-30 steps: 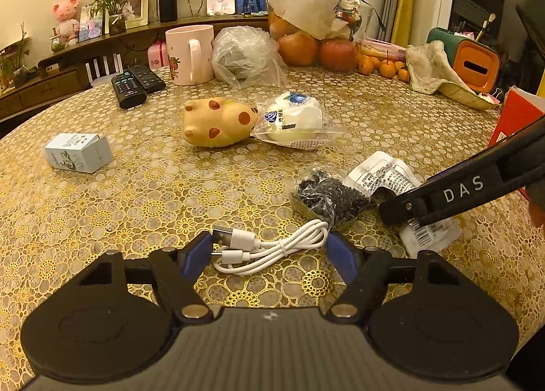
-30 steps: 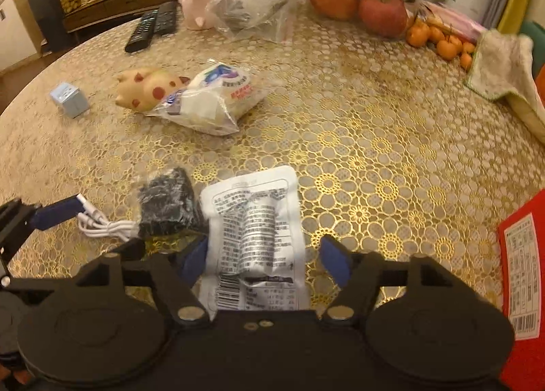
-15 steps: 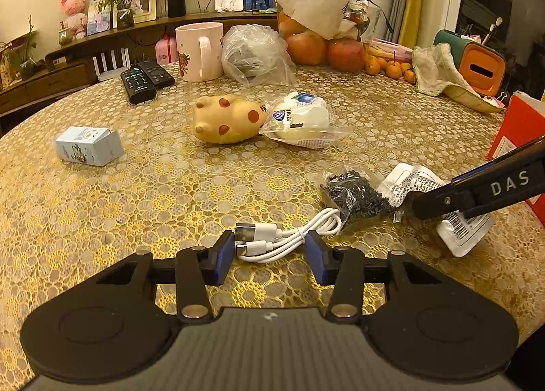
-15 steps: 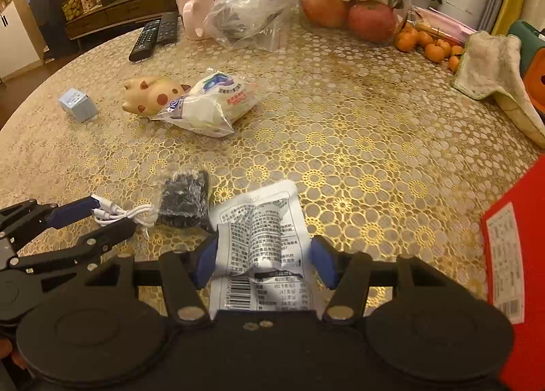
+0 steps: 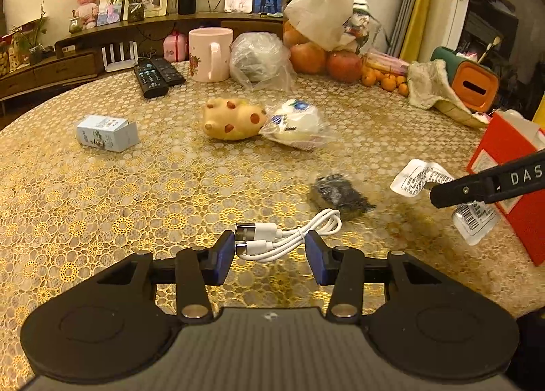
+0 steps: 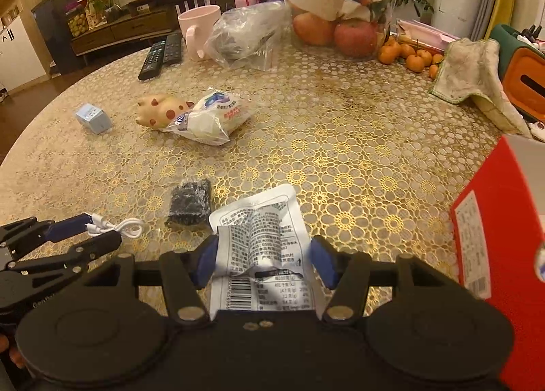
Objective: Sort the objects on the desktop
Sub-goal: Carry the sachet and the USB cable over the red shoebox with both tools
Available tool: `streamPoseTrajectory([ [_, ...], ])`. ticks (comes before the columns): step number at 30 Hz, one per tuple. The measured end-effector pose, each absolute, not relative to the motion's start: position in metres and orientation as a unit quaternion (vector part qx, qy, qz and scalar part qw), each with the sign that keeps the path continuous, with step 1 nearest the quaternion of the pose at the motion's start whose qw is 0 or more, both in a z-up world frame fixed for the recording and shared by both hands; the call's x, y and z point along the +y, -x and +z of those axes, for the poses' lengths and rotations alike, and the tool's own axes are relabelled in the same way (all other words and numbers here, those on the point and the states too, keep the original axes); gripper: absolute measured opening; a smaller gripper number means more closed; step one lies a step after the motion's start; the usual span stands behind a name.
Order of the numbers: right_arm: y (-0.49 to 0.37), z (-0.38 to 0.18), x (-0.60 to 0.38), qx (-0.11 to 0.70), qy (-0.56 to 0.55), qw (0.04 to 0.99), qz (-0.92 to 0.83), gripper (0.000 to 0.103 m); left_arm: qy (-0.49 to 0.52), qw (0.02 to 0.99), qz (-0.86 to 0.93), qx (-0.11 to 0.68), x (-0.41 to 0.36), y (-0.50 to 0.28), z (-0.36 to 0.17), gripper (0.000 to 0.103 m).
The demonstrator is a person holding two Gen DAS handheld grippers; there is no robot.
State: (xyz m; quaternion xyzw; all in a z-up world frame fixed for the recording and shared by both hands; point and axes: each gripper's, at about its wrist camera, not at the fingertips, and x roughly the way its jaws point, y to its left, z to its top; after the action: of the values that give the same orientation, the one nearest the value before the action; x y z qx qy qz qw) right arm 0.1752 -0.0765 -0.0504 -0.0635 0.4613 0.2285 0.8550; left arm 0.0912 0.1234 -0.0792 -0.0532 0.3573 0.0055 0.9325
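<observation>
left gripper (image 5: 270, 249): pads clamped on the coiled cable (image 5: 289, 237), just off the tablecloth (image 5: 136, 193)
cable axis: runs pad to pad, plugs at left pad, loop past right pad
right gripper (image 6: 264, 260): pads pinch the white packet (image 6: 262, 237), crumpled between them
packet axis: along the fingers, barcode end nearest camera
left view only: packet hangs clear of the table
right view only: packet's print, beside black pouch (image 6: 189, 202)

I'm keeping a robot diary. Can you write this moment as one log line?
left gripper: shut on white cable | right gripper: shut on white packet, lifted | red box: right
</observation>
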Motion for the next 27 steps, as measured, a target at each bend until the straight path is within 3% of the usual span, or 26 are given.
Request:
streamPoseTrajectory([
  [27, -0.103, 0.024, -0.241, 0.408, 0.001, 0.891, 0.199, 0.058, 0.006, 0.94, -0.133, 0.314, -0.041, -0.075, 0.021, 0.044],
])
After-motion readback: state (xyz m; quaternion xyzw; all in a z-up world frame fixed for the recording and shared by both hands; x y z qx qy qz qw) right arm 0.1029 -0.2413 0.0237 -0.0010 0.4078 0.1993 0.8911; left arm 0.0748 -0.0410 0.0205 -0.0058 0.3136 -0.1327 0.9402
